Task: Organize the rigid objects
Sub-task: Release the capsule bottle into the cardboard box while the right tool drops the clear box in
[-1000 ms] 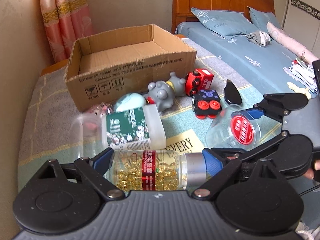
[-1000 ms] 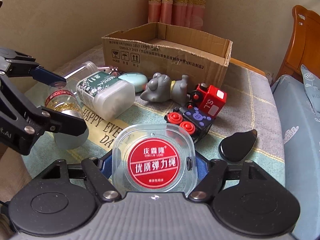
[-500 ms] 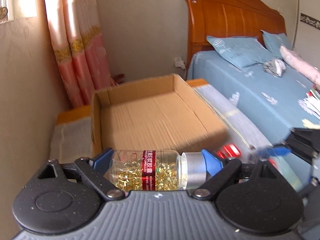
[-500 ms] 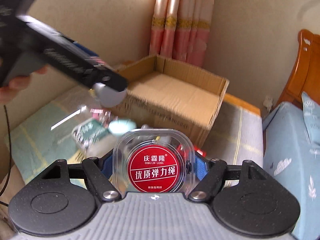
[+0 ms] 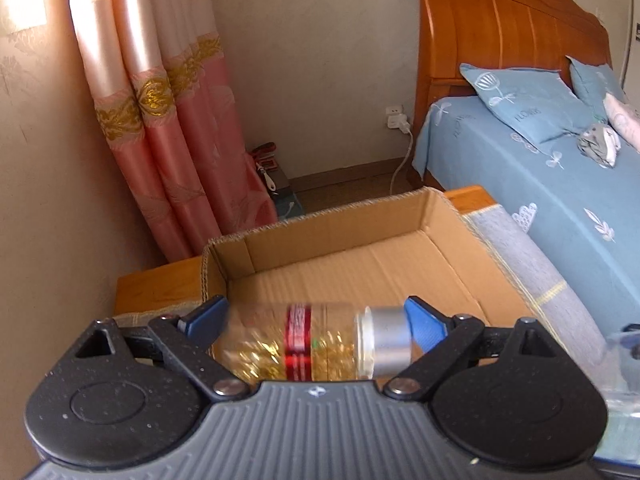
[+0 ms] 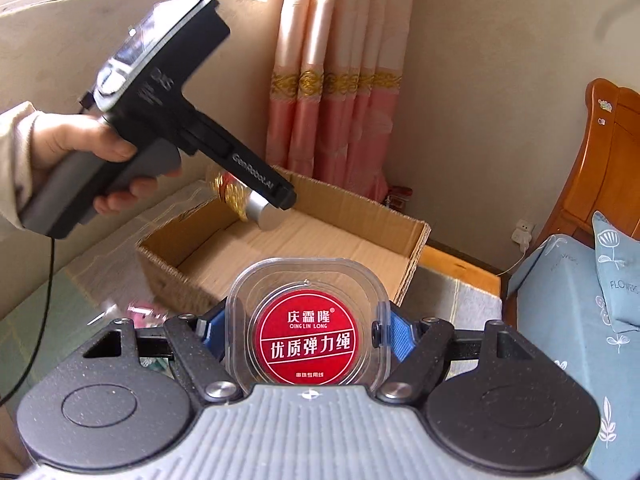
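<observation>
My left gripper [image 5: 316,320] is over the open cardboard box [image 5: 360,264]. Its jaws stand wider than the clear bottle of golden capsules [image 5: 312,344] with a silver cap, which is blurred and lies between the blue pads with gaps at both ends. In the right wrist view the bottle [image 6: 240,196] hangs at the tip of the left gripper [image 6: 276,196] above the box [image 6: 280,248]. My right gripper [image 6: 306,330] is shut on a clear plastic case with a red round label [image 6: 308,332], held in front of the box.
Pink curtains [image 5: 168,128] hang behind the box. A bed with a blue sheet [image 5: 560,168] and a wooden headboard [image 5: 500,32] lies to the right. Some items show blurred on the cloth [image 6: 132,312] left of the box.
Both grippers rose from the cluttered cloth and moved over and toward the box. The left jaws have spread apart, and the bottle now sits loose and blurred between them.
</observation>
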The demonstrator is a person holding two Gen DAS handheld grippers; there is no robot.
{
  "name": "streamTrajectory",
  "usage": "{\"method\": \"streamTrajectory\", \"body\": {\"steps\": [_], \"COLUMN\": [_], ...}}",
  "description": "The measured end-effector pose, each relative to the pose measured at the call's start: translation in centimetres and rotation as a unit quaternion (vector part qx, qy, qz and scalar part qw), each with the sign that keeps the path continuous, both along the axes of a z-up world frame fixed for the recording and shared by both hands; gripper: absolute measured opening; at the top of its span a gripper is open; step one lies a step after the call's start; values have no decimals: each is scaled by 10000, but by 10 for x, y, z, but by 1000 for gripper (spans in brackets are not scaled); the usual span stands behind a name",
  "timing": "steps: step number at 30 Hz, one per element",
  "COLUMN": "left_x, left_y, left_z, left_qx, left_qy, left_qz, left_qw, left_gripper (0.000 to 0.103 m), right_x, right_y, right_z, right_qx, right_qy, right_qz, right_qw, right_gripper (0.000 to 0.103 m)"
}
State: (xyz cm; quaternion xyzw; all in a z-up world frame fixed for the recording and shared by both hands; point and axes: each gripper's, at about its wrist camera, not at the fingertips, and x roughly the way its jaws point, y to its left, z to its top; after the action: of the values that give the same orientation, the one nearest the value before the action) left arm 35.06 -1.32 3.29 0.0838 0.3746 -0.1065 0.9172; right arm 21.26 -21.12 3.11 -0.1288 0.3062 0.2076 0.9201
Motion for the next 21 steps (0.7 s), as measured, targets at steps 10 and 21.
{"method": "streamTrajectory", "body": {"steps": [10, 21], "left_x": [-27, -93], "left_y": [31, 47], "left_z": [4, 9], "left_qx": [-556, -315], "left_qy": [-62, -348], "left_qz": [342, 650], "left_qw": [9978, 9968], "left_gripper": [95, 95], "right_x": [28, 75], "right_y": [4, 11], "right_z": [-6, -11], "right_qx": [-40, -131], "right_qy": [166, 233], "right_qz": [-11, -84], "right_qw": [9999, 9996], "right_gripper": [80, 80]}}
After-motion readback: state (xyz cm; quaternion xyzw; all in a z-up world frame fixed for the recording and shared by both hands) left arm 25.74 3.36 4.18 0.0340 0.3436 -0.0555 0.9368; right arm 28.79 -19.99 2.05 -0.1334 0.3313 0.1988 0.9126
